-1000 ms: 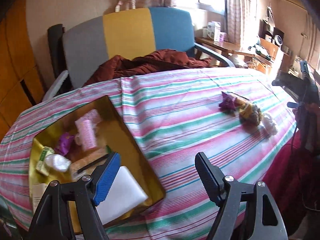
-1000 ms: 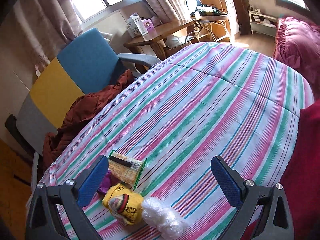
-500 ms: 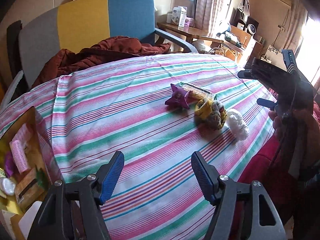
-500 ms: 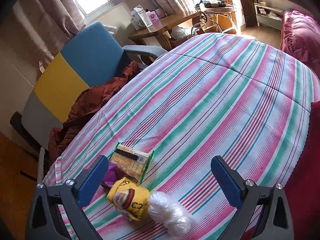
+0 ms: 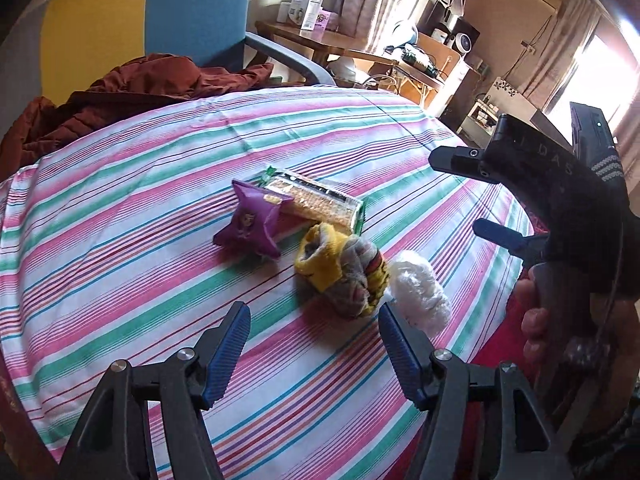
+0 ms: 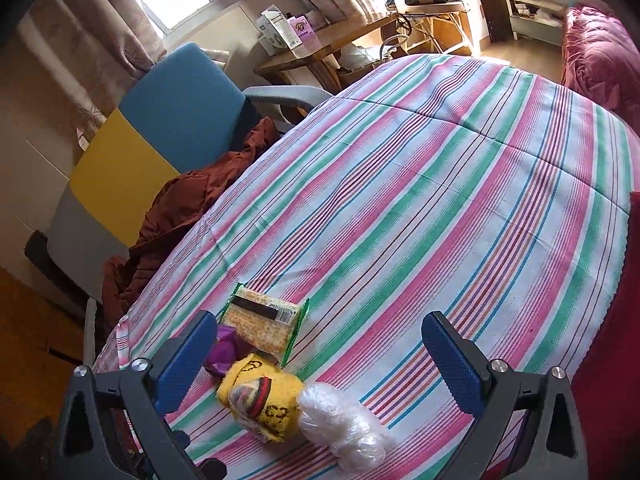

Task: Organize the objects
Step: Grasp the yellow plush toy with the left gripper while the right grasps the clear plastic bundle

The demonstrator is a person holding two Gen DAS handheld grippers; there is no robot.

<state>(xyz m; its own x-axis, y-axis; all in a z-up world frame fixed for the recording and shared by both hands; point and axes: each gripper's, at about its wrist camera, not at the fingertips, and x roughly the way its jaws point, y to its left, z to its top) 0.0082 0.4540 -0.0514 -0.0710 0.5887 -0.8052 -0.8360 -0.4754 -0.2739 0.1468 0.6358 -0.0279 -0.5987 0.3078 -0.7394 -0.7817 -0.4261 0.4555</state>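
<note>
A table point(image 5: 132, 216) draped in a cloth of pink, green and white stripes carries a small cluster of four things. The landmark is a rolled yellow sock point(image 5: 344, 268) with grey and striped parts, lying on the cloth. Touching the sock on the side nearer the table's edge is a wad of clear crinkled plastic point(image 5: 418, 292). On the far side of the sock lies a flat green-edged cracker packet point(image 5: 316, 198), with a barcode label showing in the right wrist view. Beside the packet, to the left of the sock in the left wrist view, sits a puffy purple snack pouch point(image 5: 252, 222), overlapping the packet's end.

The left claw point(image 5: 314, 344) hangs just above the cloth, close in front of the sock, its two blue-padded fingers spread wide with nothing between them. The right claw point(image 6: 320, 360) hovers over the cluster too, its fingers set wide apart and empty; the sock and the plastic wad lie in the space between them, untouched. In the left wrist view a hand point(image 5: 536, 320) grips the right claw's black handle, off past the plastic wad at the table's edge.

Beyond the table stands a chair point(image 6: 160, 128) with blue, yellow and grey panels, a rust-brown garment point(image 5: 132, 96) heaped on its seat.
</note>
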